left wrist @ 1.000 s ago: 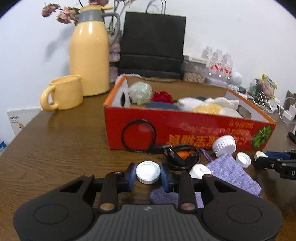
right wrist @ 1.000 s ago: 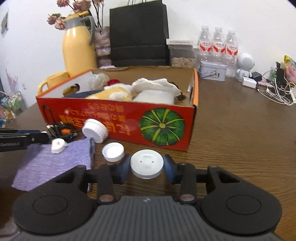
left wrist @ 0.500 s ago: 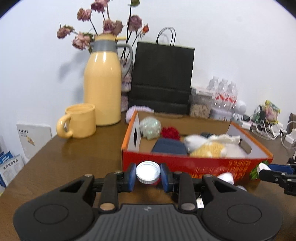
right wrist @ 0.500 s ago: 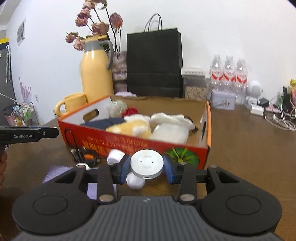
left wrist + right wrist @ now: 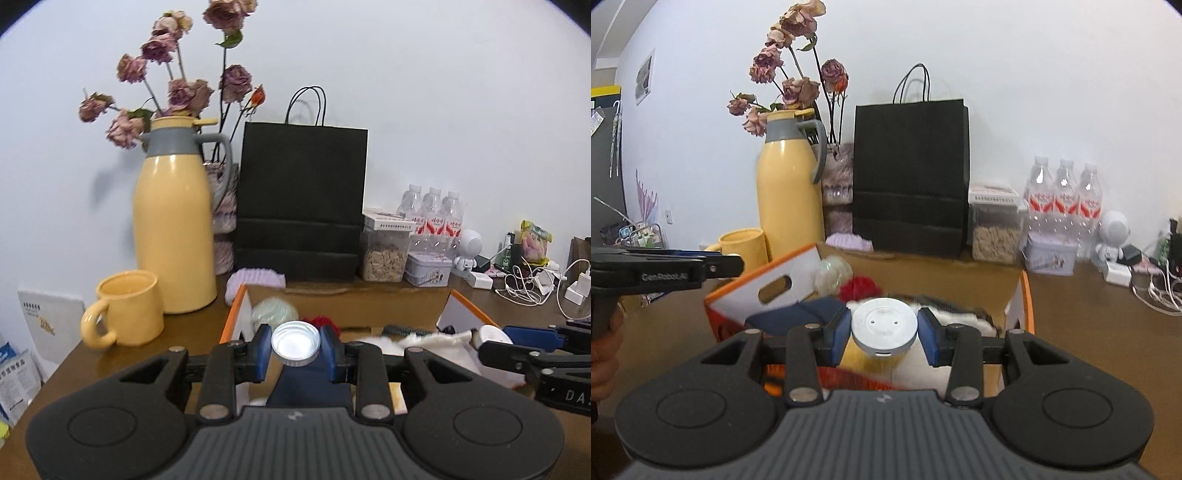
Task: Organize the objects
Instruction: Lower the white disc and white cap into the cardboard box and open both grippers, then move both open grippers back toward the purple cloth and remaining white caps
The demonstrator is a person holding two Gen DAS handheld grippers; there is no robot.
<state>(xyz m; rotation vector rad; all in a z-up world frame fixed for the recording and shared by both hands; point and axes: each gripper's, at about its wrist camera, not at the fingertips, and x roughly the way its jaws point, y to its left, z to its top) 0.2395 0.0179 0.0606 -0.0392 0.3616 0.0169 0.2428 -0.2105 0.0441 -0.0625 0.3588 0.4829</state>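
My left gripper (image 5: 295, 349) is shut on a small white screw cap (image 5: 295, 342), held above the open orange cardboard box (image 5: 236, 310). In the right wrist view my right gripper (image 5: 884, 332) is shut on a larger white round disc (image 5: 884, 326), also held over the box (image 5: 1027, 295). The box holds soft things: a pale green ball (image 5: 275, 312), a red tuft (image 5: 858, 288), a dark blue cloth (image 5: 798, 314) and white fluffy pieces (image 5: 443, 341). The right gripper (image 5: 476, 341) shows from the side at the right of the left wrist view, the left gripper (image 5: 740, 264) at the left of the right wrist view.
Behind the box stand a yellow jug (image 5: 175, 229) with dried roses, a yellow mug (image 5: 125, 308), a black paper bag (image 5: 301, 203), a jar of nuts (image 5: 384, 254), a tin, three water bottles (image 5: 1065, 199) and chargers with cables (image 5: 532, 284). Papers lean at the table's left edge.
Both grippers have risen from the tabletop with their lids, to above the box. The purple cloth and loose caps on the table have dropped out of sight.
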